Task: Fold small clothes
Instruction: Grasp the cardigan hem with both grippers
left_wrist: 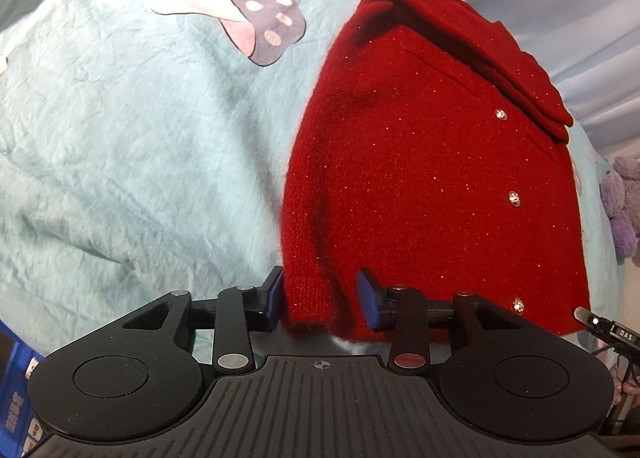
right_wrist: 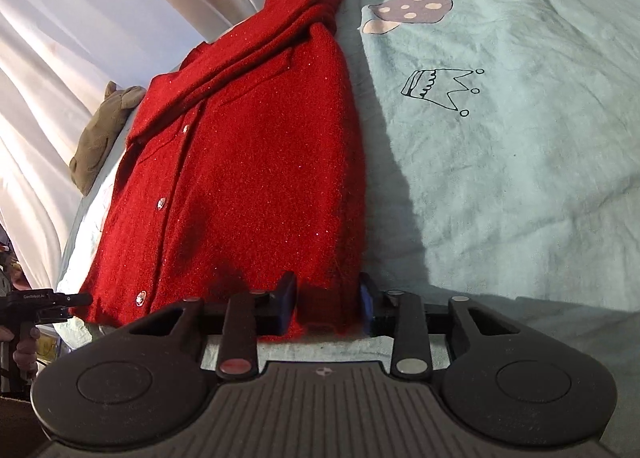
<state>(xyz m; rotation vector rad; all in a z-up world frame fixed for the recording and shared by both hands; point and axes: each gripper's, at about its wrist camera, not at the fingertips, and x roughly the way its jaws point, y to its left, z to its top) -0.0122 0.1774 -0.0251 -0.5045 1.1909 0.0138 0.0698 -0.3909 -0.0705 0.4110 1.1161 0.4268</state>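
A red knitted cardigan [left_wrist: 420, 178] with sparkly buttons lies flat on a pale green fleece blanket [left_wrist: 140, 138], sleeves folded across its top. In the left wrist view my left gripper [left_wrist: 321, 296] is at the hem's left corner, blue pads pinching a bunch of the knit. In the right wrist view the same cardigan [right_wrist: 248, 162] rests on the blanket [right_wrist: 500, 178], and my right gripper [right_wrist: 327, 300] is shut on the hem's right corner. Cloth fills the gap between both pairs of pads. Each view catches the other gripper's tip at its edge.
White curtain [right_wrist: 80, 18] hangs behind the bed. An olive plush toy [right_wrist: 104, 134] lies beside the cardigan's collar. A purple plush toy [left_wrist: 624, 210] sits at the blanket's edge. Mushroom [left_wrist: 256, 14] and crown [right_wrist: 440, 90] prints mark the open blanket. A blue box [left_wrist: 16, 398] is low left.
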